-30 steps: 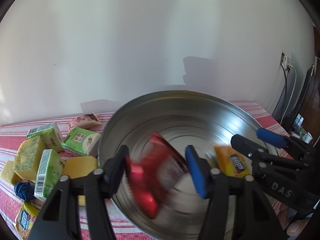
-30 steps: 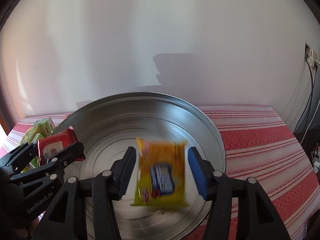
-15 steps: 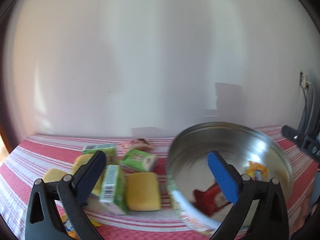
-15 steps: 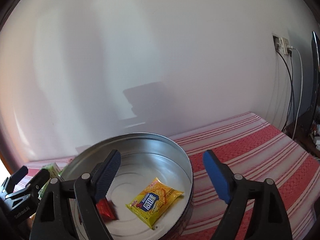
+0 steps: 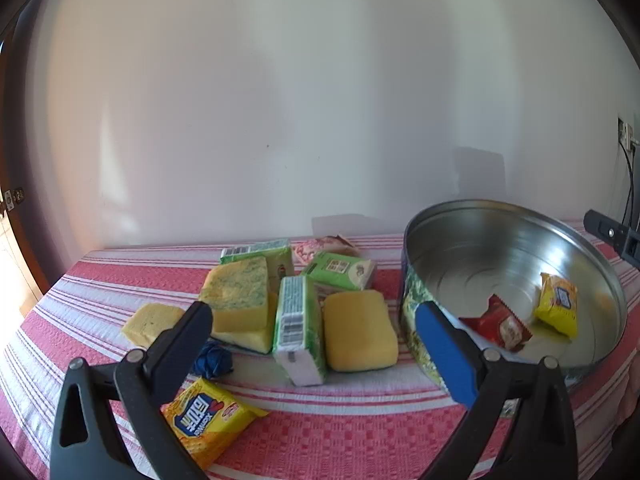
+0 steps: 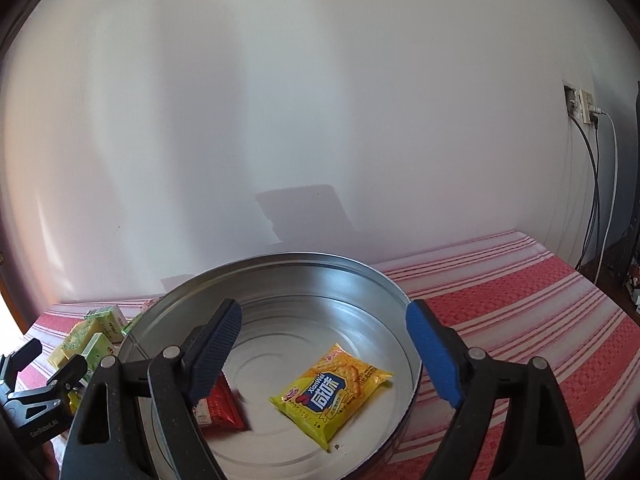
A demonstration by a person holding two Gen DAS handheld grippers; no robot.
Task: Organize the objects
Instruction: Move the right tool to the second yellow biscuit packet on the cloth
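Note:
A round metal tin [image 5: 500,232] stands on the red striped cloth, at the right of the left wrist view. Inside it lie a red snack packet [image 5: 500,326] and a yellow cracker packet [image 5: 558,310]. My left gripper [image 5: 312,348] is open and empty, pointing at a pile left of the tin. My right gripper [image 6: 326,350] hangs open and empty over the tin [image 6: 304,257], above the yellow packet [image 6: 332,392] and the red packet [image 6: 218,408], which its left finger partly hides.
The pile holds yellow sponges [image 5: 360,330], green tissue packs [image 5: 298,328], a pink packet [image 5: 324,245], a blue wad [image 5: 212,360] and another yellow cracker packet [image 5: 208,420]. A white wall closes the back. Cables [image 6: 592,200] hang at the far right.
Both grippers opened and dropped their packets, which now lie in the tin. My left gripper swung left to face the pile. My right gripper drew back from the tin.

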